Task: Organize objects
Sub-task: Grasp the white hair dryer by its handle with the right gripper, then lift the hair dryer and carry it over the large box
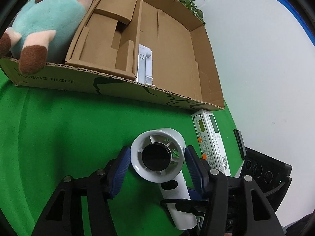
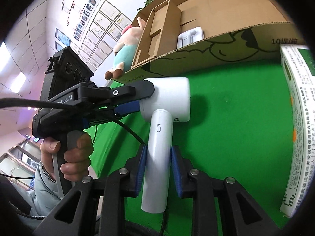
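Note:
A white hair dryer [image 1: 155,135] hangs just above the green table cover [image 1: 59,137]. In the left wrist view its round rear grille faces me. My left gripper [image 1: 157,161] has its blue pads against both sides of the head. Seen from the right wrist, the left gripper [image 2: 143,98] grips the back end of the hair dryer [image 2: 169,98], whose handle points toward the camera. My right gripper [image 2: 158,169] is shut on that handle, one pad on each side. Behind stands an open cardboard box [image 1: 118,90].
Inside the cardboard box [image 2: 216,45] are a brown cardboard insert [image 1: 110,39], a white plastic item [image 1: 144,64] and a plush toy [image 1: 43,19] at its left end. A white and green carton [image 1: 211,141] lies right of the dryer. A person's hand [image 2: 67,157] holds the left gripper's handle.

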The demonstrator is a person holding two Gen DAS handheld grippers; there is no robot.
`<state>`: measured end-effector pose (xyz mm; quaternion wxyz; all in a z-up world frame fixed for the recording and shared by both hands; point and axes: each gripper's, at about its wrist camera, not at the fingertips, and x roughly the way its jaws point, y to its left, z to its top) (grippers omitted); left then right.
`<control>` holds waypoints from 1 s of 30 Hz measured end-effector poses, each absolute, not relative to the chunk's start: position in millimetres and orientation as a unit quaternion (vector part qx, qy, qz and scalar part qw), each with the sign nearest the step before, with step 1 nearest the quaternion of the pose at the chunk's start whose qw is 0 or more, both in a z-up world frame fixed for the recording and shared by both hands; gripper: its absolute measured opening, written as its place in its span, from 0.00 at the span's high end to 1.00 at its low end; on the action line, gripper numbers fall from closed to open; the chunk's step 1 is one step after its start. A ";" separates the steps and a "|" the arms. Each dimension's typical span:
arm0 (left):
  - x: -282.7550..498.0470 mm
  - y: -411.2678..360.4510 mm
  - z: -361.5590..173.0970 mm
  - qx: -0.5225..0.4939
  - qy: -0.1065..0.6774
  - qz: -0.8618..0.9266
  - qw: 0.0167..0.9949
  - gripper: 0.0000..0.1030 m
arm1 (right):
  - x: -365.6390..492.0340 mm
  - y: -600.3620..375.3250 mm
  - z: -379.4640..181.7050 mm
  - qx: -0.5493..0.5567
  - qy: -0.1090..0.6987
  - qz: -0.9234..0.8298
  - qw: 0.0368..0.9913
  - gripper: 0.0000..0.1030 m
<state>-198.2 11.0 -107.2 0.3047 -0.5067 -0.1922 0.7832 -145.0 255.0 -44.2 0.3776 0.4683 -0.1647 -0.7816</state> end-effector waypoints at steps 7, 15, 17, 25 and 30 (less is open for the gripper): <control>-193.4 18.4 -100.8 -0.508 -0.176 0.788 0.300 0.59 | -140.7 253.7 -35.1 0.465 -0.124 -0.793 0.372 0.76; -193.5 35.2 -93.5 -0.511 -0.163 0.794 0.287 0.59 | -131.6 258.3 -14.0 0.438 -0.024 -0.848 0.298 0.58; -194.4 41.1 -93.8 -0.513 -0.161 0.794 0.285 0.59 | -130.1 260.7 -11.6 0.433 0.005 -0.858 0.276 0.58; -198.9 70.4 -93.7 -0.521 -0.149 0.784 0.305 0.59 | -121.2 260.9 -3.0 0.413 0.037 -0.872 0.261 0.55; -198.4 83.9 -94.1 -0.520 -0.146 0.779 0.319 0.59 | -117.3 248.1 -14.1 0.420 0.094 -0.867 0.251 0.55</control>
